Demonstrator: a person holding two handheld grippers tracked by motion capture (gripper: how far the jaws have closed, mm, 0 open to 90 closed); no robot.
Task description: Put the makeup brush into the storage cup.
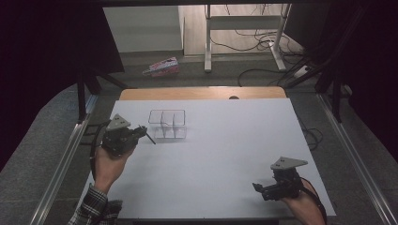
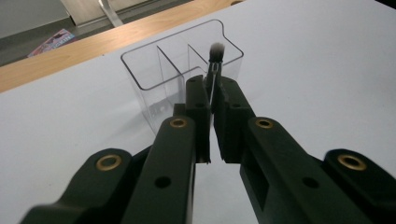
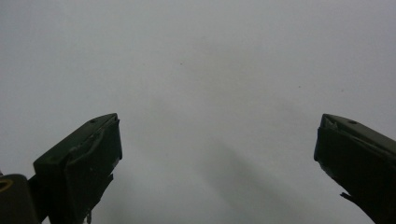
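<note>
My left gripper (image 1: 140,133) is shut on a thin dark makeup brush (image 1: 150,138) whose end reaches toward a clear plastic organizer (image 1: 167,123) at the table's back left. In the left gripper view the jaws are pressed together on the brush handle (image 2: 212,77). Its soft bristle tip (image 2: 216,48) stands just in front of the organizer's (image 2: 154,77) right compartment, above its rim; the organizer has three compartments with nothing in them. My right gripper (image 1: 259,188) rests near the front right of the white table top (image 1: 225,150), open. Its jaws (image 3: 219,123) stand wide apart over bare white surface.
A wooden strip (image 1: 202,93) runs along the table's far edge. Beyond it, on the floor, lie a pink packet (image 1: 162,66), a metal stand (image 1: 244,28) and cables (image 1: 263,44). Metal rails (image 1: 65,159) flank both sides of the table.
</note>
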